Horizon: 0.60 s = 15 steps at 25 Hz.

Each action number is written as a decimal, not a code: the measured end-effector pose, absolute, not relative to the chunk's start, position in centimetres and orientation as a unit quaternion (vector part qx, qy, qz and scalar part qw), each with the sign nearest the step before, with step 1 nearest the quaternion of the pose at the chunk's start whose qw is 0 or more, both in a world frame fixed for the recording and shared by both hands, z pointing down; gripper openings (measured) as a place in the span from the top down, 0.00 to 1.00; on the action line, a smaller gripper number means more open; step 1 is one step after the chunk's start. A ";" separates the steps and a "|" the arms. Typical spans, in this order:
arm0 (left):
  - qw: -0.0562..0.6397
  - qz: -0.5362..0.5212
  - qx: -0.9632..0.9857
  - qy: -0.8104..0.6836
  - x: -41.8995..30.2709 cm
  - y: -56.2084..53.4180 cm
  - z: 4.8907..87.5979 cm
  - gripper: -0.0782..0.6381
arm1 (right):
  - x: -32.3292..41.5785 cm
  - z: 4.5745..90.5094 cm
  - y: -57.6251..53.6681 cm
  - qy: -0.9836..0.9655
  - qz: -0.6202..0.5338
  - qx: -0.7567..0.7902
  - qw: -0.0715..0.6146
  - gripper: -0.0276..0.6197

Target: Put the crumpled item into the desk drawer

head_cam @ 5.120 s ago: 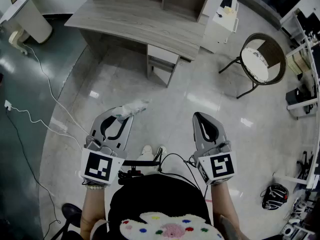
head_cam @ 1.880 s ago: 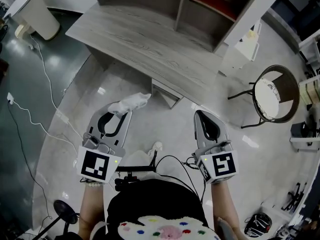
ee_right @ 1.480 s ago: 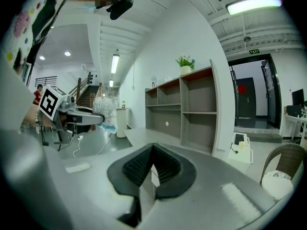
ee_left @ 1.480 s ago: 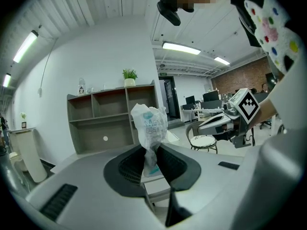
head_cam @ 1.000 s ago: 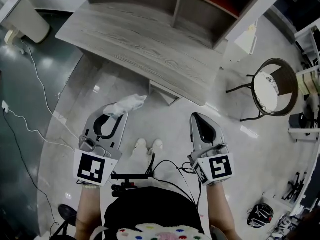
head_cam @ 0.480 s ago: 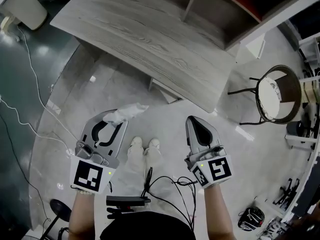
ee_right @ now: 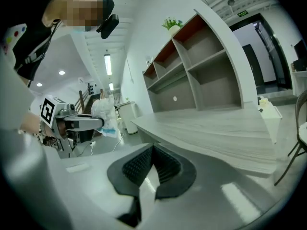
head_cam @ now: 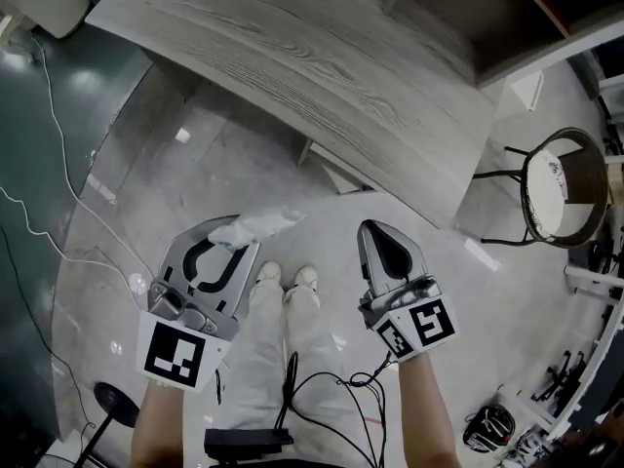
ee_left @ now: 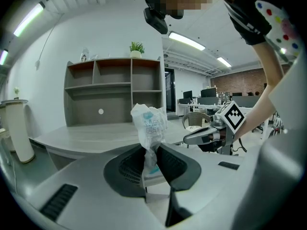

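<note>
We hold the crumpled item (head_cam: pixel 255 228) pinched in our left hand-held gripper (head_cam: pixel 234 242), lower left; our right hand-held gripper (head_cam: pixel 376 228) is closed, empty, under the desk (head_cam: pixel 322 76).

On the head view I am losing the far side of the grey wood-grain desk top (head_cam: pixel 322 61) and the grey open shelf unit (head_cam: pixel 439 3) on it past the top edge. The desk top is covering nearly all of the pale drawer cabinet (head_cam: pixel 336 171) beneath it. Only a corner is showing, so I am not making out any drawer front. The crumpled whitish plastic wrapper (ee_left: pixel 149 121) is disappearing at its lower end between the jaws of the left gripper (ee_left: pixel 151 153), and its blue print is coming through too blurred to read. A dark rounded object (head_cam: pixel 487 425) on the floor is looking too small to identify.
</note>
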State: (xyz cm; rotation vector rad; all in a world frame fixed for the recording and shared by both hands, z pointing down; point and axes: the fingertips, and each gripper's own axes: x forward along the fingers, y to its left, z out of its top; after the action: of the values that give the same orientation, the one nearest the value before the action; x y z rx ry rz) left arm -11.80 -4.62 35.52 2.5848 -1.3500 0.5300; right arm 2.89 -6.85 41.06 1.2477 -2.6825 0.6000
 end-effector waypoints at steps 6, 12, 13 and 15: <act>0.090 0.196 0.869 -0.446 -12.1 -5.4 40.3 0.79 | 2.1 46.7 -7.9 -0.881 0.228 0.412 0.049 0.95; 0.096 0.207 0.863 -0.451 -12.5 -6.0 44.4 0.79 | 2.1 51.2 -9.3 -0.867 0.273 0.417 -0.014 0.94; 0.097 0.209 0.862 -0.452 -12.5 -6.0 45.1 0.79 | 2.2 51.9 -9.6 -0.863 0.281 0.420 -0.027 0.94; 0.095 0.214 0.862 -0.450 -12.6 -6.1 46.3 0.79 | 2.5 53.5 -10.2 -0.853 0.297 0.428 -0.047 0.94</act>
State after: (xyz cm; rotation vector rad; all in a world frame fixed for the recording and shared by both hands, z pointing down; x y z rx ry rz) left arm -12.63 -6.08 46.34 2.5561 -1.3338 0.6351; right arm 2.55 -10.22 53.54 1.3852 -2.7624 0.9612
